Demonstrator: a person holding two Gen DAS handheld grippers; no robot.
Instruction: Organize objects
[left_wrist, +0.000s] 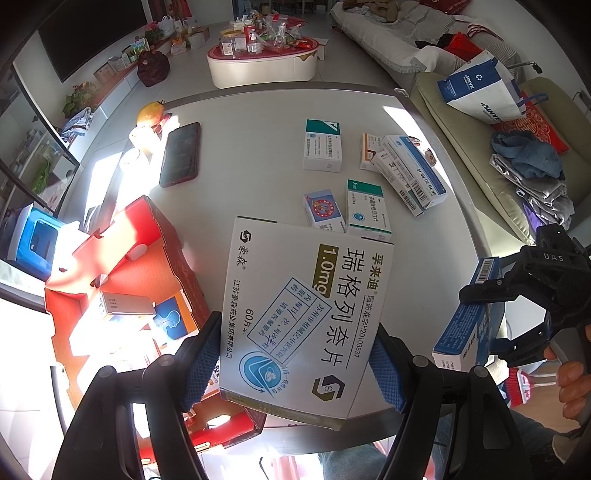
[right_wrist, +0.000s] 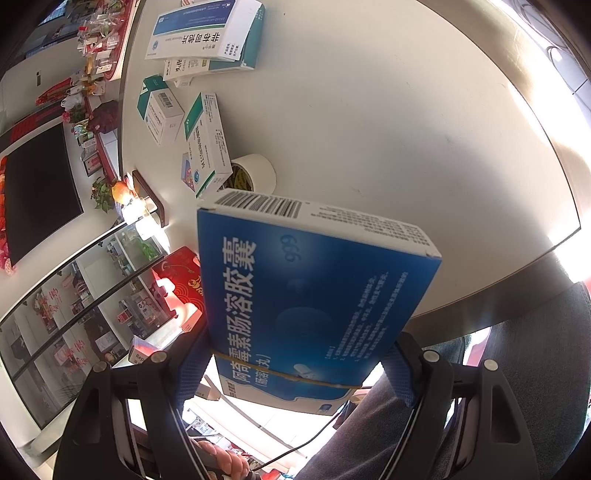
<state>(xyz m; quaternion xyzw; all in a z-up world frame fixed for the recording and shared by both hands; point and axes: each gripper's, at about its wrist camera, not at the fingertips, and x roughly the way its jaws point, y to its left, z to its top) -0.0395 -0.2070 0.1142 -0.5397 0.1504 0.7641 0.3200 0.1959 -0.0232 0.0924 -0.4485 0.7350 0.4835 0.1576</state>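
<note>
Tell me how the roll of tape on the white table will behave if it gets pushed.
The roll of tape lies on its side with its round wall on the white table, so a nudge would probably set it rolling. It looks stiff enough to keep its shape. The green-and-white box beside it might block it on that side.

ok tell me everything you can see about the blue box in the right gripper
The blue box is a flat cardboard medicine carton with a glossy blue face carrying large white Chinese lettering and small print, plus a faint "999". Its white end flap shows a barcode. A thin rubber band circles it near the lower end. The right hand-held gripper holds it between blue textured pads, tilted, raised near the edge of the white table, touching nothing else. The left wrist view shows it edge-on.
</note>
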